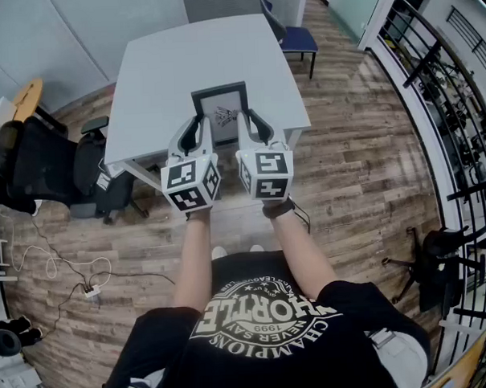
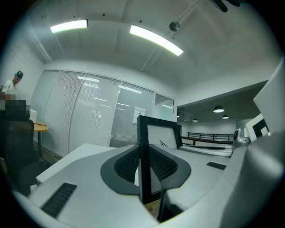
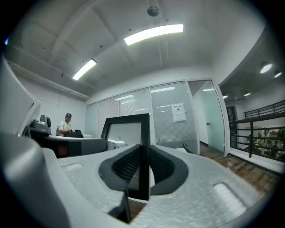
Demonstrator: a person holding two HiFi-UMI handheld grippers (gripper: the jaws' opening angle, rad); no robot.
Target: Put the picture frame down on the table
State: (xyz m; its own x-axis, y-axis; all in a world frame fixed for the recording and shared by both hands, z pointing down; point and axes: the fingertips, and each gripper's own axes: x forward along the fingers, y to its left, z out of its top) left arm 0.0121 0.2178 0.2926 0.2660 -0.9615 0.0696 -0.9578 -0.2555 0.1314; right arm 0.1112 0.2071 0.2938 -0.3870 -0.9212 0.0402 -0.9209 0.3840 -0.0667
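Picture frame (image 1: 221,111) in left tool (image 1: 197,124) and right tool (image 1: 252,120), over table (image 1: 181,63)

Table (image 1: 173,63) bare around picture frame (image 1: 221,110); chair (image 1: 294,36) beyond far corner.

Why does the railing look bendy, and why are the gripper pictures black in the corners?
Head view: the wide lens bows the railing and floor planks near the edges. Left gripper view: a round image leaves black corners; ceiling lights glare white. Right gripper view: same dark ring, yet the picture frame looks sharp between the jaws.
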